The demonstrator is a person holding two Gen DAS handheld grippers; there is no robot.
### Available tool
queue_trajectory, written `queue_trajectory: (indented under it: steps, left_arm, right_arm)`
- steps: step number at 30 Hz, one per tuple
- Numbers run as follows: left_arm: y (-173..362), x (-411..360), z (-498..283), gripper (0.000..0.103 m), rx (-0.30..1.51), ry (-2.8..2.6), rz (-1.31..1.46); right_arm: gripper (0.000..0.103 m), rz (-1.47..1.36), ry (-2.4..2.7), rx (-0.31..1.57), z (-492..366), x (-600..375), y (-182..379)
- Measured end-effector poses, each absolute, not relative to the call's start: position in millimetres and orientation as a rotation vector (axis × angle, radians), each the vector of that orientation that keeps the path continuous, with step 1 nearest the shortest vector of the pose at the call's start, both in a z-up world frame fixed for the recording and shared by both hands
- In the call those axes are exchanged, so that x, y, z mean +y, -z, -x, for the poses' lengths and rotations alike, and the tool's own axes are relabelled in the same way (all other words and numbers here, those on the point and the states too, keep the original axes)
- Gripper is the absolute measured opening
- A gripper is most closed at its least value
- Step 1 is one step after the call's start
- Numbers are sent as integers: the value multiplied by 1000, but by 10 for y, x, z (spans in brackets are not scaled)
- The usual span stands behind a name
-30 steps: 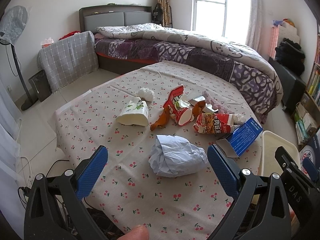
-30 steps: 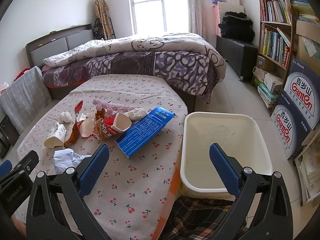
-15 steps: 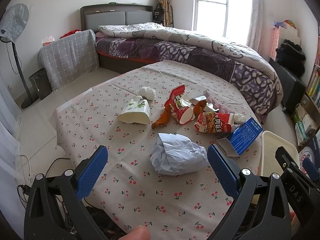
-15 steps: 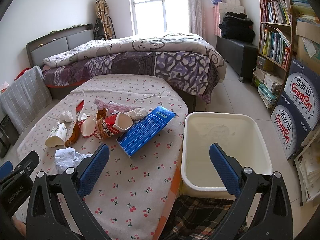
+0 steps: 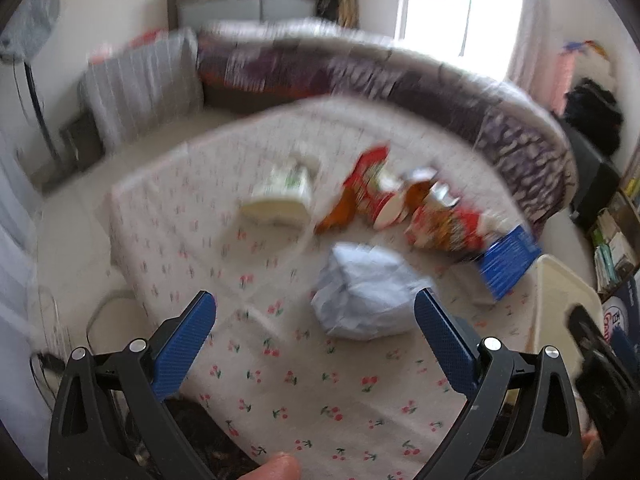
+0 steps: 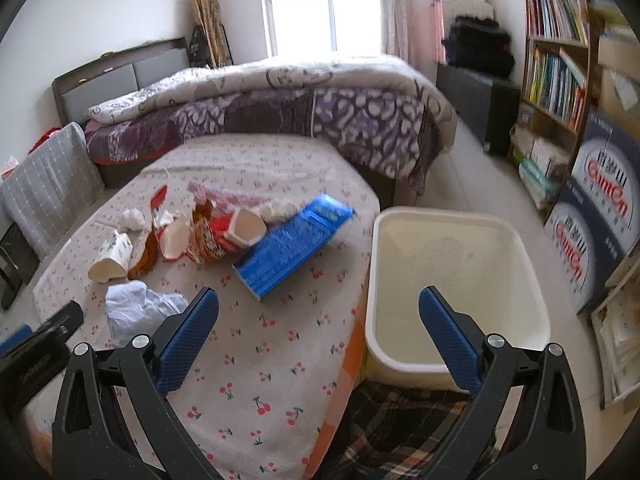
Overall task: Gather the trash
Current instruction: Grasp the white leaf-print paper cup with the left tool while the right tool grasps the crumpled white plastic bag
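Trash lies on a table with a cherry-print cloth [image 5: 304, 380]. A crumpled pale blue paper [image 5: 366, 298] lies nearest, also in the right wrist view [image 6: 138, 310]. Behind it are a white paper cup [image 5: 280, 200], red snack wrappers [image 5: 370, 196], a red noodle cup [image 6: 236, 232] and a blue box [image 6: 292, 246]. My left gripper [image 5: 316, 316] is open and empty, just short of the crumpled paper. My right gripper [image 6: 318, 310] is open and empty above the table's right edge, beside a cream bin [image 6: 452, 280].
A bed with a patterned quilt [image 6: 280, 108] stands behind the table. A bookshelf [image 6: 560, 72] and cartons [image 6: 592, 216] line the right wall. A fan [image 5: 28, 40] and a grey covered chair [image 5: 144, 76] stand at the left. A small white wad [image 6: 132, 219] lies by the cup.
The left wrist view has gone blurred and shifted, with the crumpled paper now nearer the right finger. The right gripper has moved slightly forward. Both stay open.
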State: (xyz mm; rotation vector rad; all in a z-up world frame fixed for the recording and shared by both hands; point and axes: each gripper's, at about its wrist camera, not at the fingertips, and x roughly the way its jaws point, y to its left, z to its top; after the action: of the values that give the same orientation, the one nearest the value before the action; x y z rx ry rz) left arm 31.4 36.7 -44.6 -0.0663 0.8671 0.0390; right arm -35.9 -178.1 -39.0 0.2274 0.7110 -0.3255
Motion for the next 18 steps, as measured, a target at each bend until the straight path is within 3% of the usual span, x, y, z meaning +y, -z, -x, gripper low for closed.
queue_trajectory:
  steps: [10, 18]
  left_arm:
    - [847, 926, -1605, 97, 1129, -127, 146]
    - [1161, 876, -2493, 97, 1303, -64, 66]
  right_arm:
    - [96, -296, 326, 836, 266, -1984, 712]
    - [96, -131, 81, 826, -89, -1613, 626]
